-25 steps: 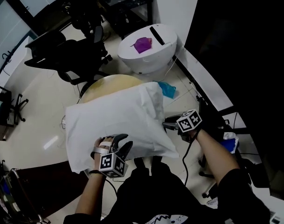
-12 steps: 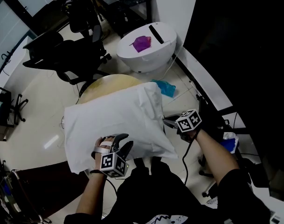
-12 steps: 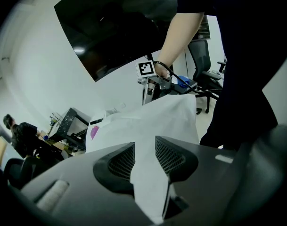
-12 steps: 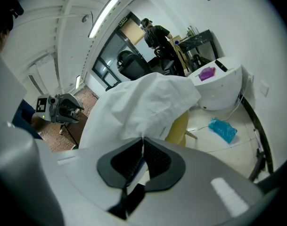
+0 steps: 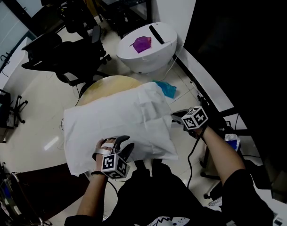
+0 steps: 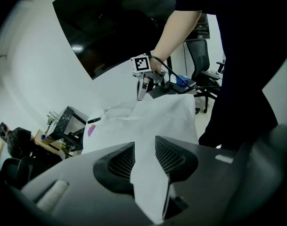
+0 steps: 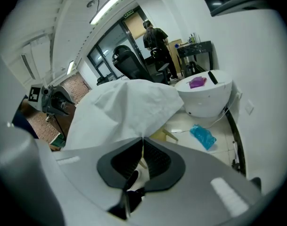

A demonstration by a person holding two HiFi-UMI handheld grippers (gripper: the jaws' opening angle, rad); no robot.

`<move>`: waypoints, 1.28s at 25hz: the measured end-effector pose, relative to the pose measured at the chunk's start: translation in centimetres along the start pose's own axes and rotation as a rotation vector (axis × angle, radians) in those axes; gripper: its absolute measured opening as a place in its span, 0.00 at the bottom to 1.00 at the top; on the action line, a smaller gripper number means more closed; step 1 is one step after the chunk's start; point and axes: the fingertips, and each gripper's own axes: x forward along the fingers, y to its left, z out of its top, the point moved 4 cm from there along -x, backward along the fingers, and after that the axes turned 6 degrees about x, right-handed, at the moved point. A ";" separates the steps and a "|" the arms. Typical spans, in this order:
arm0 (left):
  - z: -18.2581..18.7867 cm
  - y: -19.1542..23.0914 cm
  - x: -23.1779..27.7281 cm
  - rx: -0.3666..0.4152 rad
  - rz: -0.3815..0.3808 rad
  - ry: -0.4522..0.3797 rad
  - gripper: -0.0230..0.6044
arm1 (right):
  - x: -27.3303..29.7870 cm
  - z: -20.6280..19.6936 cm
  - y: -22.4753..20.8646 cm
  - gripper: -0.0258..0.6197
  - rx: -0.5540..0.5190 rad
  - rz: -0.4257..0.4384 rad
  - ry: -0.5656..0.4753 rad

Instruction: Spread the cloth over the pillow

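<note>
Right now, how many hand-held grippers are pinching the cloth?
2. The left hand-held gripper pinches the cloth at its near edge. The right hand-held gripper pinches its right edge. No others show in any view.

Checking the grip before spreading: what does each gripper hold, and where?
Both hold the white cloth: left gripper on its near edge, right gripper on its right edge.

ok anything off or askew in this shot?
Mostly fine. The cloth is creased and bunched at the far-right corner of the pillow, where the right claw pinches its edge, so it lies uneven there. The left claw grips the near edge. A crumpled blue bag lies loose on the floor past that corner. Nothing spilled or torn.
</note>
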 end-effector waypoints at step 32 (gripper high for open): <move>1.3 0.4 1.2 0.020 -0.024 -0.009 0.24 | 0.8 -4.9 0.3 0.22 0.340 0.197 -0.031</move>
